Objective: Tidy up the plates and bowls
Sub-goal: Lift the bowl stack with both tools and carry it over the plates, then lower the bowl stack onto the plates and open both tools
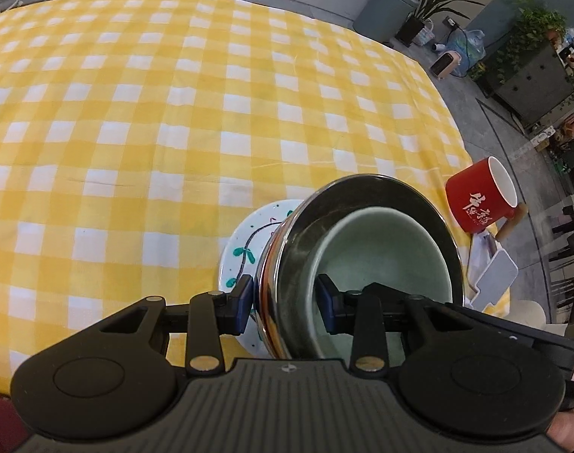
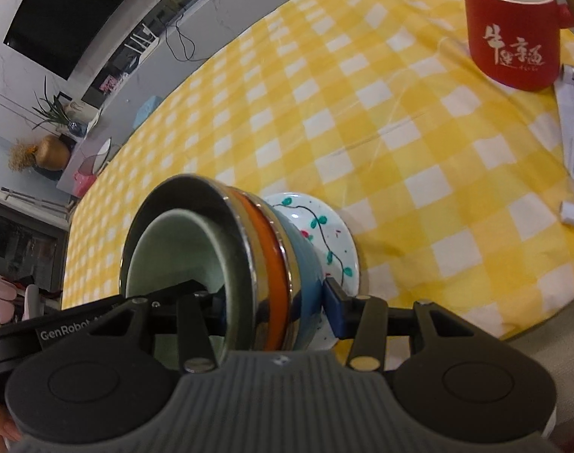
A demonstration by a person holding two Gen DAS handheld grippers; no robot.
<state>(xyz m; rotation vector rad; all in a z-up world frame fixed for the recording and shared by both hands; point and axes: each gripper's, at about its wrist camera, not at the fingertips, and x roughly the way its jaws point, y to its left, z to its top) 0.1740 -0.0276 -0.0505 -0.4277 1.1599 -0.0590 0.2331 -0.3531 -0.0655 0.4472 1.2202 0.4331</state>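
Your left gripper [image 1: 285,304] and right gripper [image 2: 275,304] were both clamped on the wall of the steel bowl [image 1: 366,196], which held a green bowl [image 1: 381,253] and sat on the painted plate [image 1: 245,241] near the table's edge, the red mug [image 2: 513,37] nearby.

The tablecloth [image 1: 173,113] is checked yellow and white. A pale green bowl [image 1: 381,256] sits inside a shiny steel bowl [image 1: 362,196] banded with orange, on a white plate [image 2: 324,222] painted with teal leaves. At the far right stands a red mug [image 2: 513,45] with white lettering.
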